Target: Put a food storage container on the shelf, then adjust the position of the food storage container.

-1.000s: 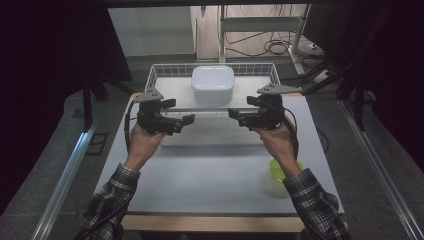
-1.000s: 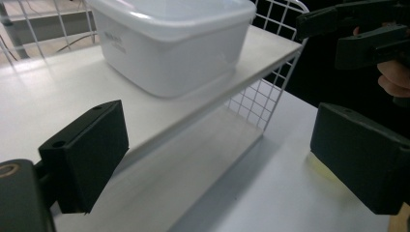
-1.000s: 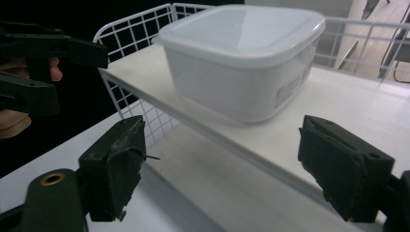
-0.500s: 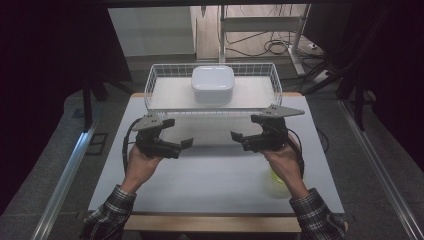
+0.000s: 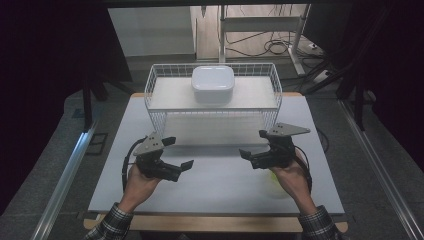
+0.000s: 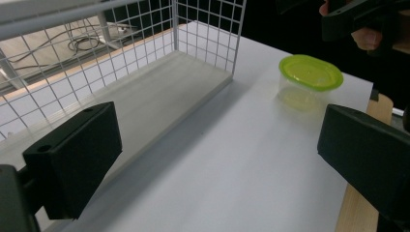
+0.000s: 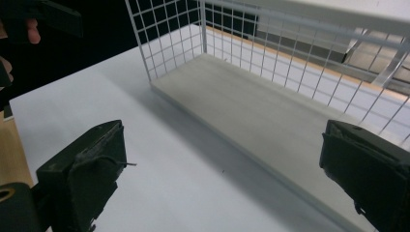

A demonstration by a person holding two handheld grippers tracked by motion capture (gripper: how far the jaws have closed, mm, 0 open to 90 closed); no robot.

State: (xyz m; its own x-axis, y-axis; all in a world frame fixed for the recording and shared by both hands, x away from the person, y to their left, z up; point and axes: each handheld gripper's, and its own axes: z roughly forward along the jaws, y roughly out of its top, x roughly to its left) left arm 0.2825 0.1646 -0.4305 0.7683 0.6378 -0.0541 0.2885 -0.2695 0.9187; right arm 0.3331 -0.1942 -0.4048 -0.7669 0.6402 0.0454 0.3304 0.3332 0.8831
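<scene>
The white wire basket (image 5: 212, 100) sits at the far middle of the tabletop (image 5: 215, 185), with a white lidded box (image 5: 213, 84) inside. Left tongs (image 5: 172, 154) and right tongs (image 5: 251, 145) hover nearer, both wide open, empty. A green-lidded tub (image 6: 310, 77) sits near right.

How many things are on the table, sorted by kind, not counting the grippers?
Wire rack: 1
White lidded container, on the rack's upper shelf: 1
Clear container with green lid, on the tabletop: 1
Total: 3
</scene>
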